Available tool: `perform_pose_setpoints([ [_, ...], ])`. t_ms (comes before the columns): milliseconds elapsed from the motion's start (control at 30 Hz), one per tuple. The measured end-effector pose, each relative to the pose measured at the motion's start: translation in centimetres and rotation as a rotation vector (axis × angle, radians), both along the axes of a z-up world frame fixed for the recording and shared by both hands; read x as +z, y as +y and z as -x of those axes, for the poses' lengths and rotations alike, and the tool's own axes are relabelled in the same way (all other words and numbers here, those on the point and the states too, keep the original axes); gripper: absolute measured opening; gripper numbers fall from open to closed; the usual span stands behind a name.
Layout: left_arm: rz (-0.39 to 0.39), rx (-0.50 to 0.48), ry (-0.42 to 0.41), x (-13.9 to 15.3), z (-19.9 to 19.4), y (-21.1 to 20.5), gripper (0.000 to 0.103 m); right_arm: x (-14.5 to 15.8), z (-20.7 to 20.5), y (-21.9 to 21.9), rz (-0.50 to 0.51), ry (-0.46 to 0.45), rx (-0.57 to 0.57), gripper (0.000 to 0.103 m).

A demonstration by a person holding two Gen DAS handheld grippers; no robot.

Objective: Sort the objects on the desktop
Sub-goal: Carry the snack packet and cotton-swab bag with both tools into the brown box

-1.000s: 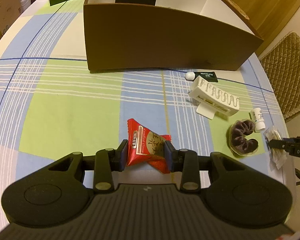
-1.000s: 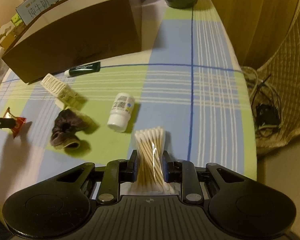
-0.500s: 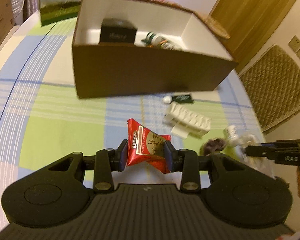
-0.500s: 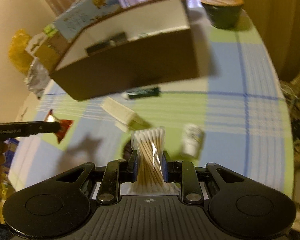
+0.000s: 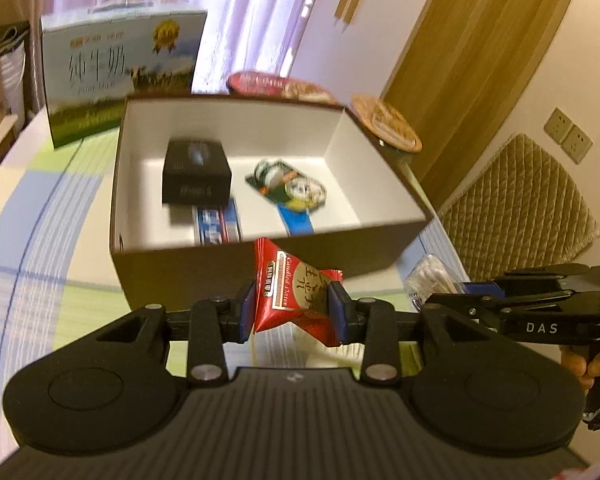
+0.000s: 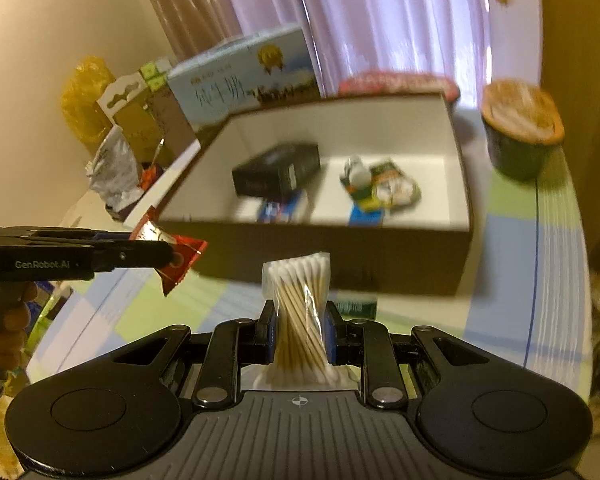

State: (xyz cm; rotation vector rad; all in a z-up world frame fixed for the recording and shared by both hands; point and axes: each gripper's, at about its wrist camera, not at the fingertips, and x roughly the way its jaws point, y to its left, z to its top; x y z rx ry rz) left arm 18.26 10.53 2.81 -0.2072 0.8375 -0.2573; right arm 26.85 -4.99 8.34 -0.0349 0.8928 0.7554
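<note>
Box (image 5: 260, 268) is the goal, I think: both loads hang above the table, just before its near wall, so they can be dropped inside. Left gripper (image 5: 294, 312) is closed on a red candy (image 5: 296, 292), pinched at its middle. Right gripper (image 6: 300, 338) is closed on a swab pack (image 6: 300, 312), held upright. Inside lie already a black case (image 5: 196, 176) and some packets. Tablecloth (image 5: 52, 240) is checked blue and green; pale curtains (image 6: 380, 20) hang behind.
</note>
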Motion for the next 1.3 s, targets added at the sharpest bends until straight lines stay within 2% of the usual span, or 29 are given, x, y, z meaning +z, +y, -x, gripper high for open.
perform_pose_setpoints([
  [267, -0.024, 0.011, -0.074, 2.6, -4.2, -0.1, 0.032, 3.0, -4.4, 1.3, 0.024, -0.102, -0.015, 0.02],
  [533, -0.05, -0.014, -0.074, 2.6, -8.1, -1.5, 0.032, 3.0, -7.7, 3.1, 0.085, -0.141, -0.007, 0.02],
  [867, -0.034, -0.013, 0.007, 0.0, -12.2, -2.7, 0.032, 0.1, -11.3, 4.7, 0.162, -0.123, -0.015, 0.02],
  [1133, -0.072, -0.048, 0.111, -3.1, -15.4, -4.0, 0.032, -3.1, -13.6, 5.8, 0.25, -0.072, 0.003, 0.02],
  [1300, -0.112, -0.121, 0.187, -5.0, -17.5, -4.9, 0.032, -4.7, -14.6, 6.4, 0.306, -0.05, 0.04, 0.02],
])
